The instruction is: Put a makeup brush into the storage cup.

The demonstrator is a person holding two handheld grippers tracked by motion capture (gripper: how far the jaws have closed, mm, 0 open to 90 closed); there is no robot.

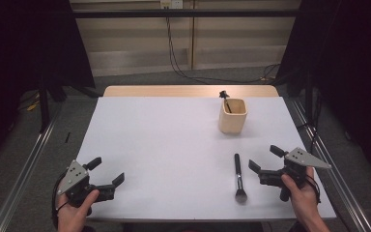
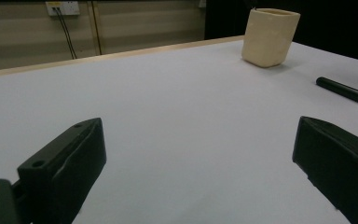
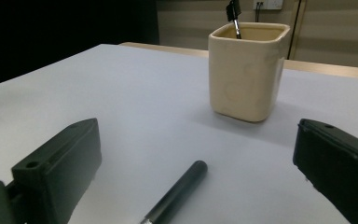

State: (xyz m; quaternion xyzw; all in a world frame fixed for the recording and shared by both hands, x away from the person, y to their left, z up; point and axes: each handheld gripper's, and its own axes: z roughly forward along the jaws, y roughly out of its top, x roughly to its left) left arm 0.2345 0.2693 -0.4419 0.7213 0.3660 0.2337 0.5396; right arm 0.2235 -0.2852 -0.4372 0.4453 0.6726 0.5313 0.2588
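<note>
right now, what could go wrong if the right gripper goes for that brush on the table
The makeup brush lies flat on the white table, so the open right gripper may push or roll it instead of pinching it. The cream cup already holds another brush leaning out, so dropping this one in could knock that brush or tip the cup.

The room was dim, its sides nearly black; soft light from above lit the white rectangular table evenly, without glare; the cream square ceramic cup cast a faint shadow toward the camera; in both gripper views the near black jaws were blurred; the high view was slightly grainy.
</note>
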